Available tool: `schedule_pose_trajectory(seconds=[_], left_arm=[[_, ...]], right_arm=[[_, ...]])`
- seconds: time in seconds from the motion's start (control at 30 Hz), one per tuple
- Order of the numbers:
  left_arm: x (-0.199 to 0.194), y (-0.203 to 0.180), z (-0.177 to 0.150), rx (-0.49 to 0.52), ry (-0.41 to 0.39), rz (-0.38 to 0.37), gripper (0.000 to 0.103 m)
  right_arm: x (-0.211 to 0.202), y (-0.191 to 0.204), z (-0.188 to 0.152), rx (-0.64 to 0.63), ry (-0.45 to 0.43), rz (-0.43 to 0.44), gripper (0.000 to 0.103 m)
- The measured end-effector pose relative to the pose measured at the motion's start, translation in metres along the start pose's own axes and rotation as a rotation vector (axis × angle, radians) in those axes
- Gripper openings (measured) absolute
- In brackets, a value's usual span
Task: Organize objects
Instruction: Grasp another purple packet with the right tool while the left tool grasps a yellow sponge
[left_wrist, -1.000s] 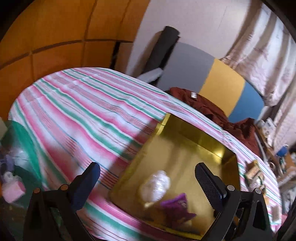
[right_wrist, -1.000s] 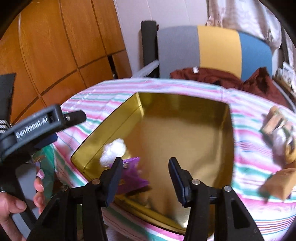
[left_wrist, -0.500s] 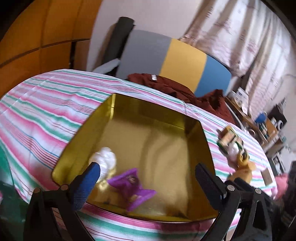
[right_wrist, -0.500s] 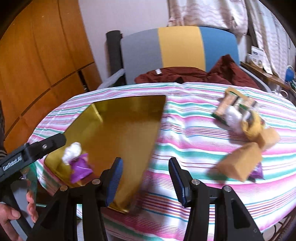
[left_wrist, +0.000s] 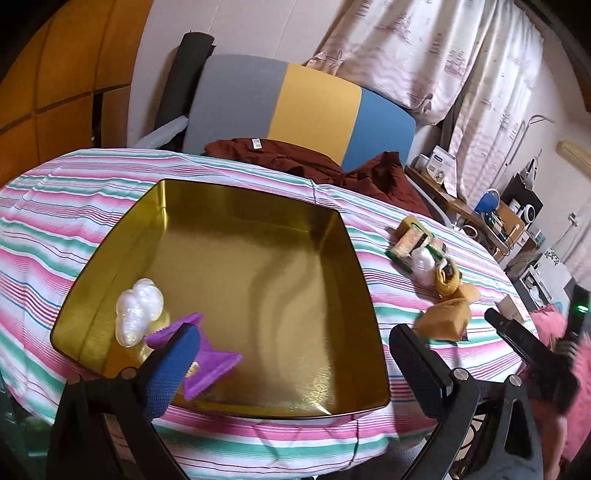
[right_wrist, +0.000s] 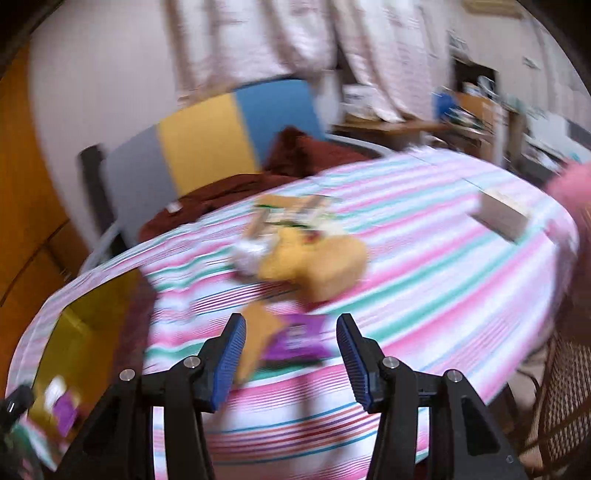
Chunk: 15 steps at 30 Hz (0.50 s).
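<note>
A gold tray (left_wrist: 207, 192) sits on the striped tablecloth. In it lie a clear white wrapped item (left_wrist: 138, 308) and a purple packet (left_wrist: 210, 363), near its front left corner. My left gripper (left_wrist: 291, 358) is open and empty, low over the tray's front edge. A pile of small packets (left_wrist: 430, 266) and a tan pouch (left_wrist: 445, 319) lie right of the tray. In the blurred right wrist view my right gripper (right_wrist: 291, 350) is open and empty, just in front of a purple packet (right_wrist: 297, 338) and yellow pouches (right_wrist: 321, 260). The tray's corner (right_wrist: 74, 325) shows at the left.
A small white box (right_wrist: 502, 218) lies near the table's right edge. A chair with grey, yellow and blue panels (left_wrist: 291, 107) and a dark red cloth (left_wrist: 295, 162) stands behind the table. A cluttered desk (left_wrist: 495, 218) is at the far right.
Both grippers have swung to the right. The right one has left the tray and now faces the pile of packets. The left view now takes in the whole tray and the pile.
</note>
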<state>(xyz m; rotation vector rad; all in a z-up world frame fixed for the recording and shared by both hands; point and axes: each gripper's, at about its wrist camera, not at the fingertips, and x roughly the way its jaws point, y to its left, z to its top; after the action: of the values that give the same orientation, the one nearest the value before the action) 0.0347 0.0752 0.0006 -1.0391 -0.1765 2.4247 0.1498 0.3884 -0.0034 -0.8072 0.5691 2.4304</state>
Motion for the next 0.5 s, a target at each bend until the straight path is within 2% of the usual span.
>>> schedule_pose_trajectory(seconds=[0.07,0.2,0.37,0.5], left_arm=[[0.000,-0.004,-0.001,0.006,0.003,-0.007,0.103],[0.001,-0.013,-0.005,0.030,0.009,-0.015,0.103],[0.000,-0.026,-0.010,0.062,0.013,-0.028,0.103],[-0.001,-0.036,-0.014,0.085,0.023,-0.044,0.103]], right_arm=[[0.019,-0.012,0.005,0.003,0.060,-0.013,0.052],[0.049,-0.007,-0.001,-0.083,0.150,0.005,0.052],[0.071,0.002,-0.003,-0.109,0.159,0.030,0.052],[0.083,0.001,-0.003,-0.077,0.150,0.073,0.051]])
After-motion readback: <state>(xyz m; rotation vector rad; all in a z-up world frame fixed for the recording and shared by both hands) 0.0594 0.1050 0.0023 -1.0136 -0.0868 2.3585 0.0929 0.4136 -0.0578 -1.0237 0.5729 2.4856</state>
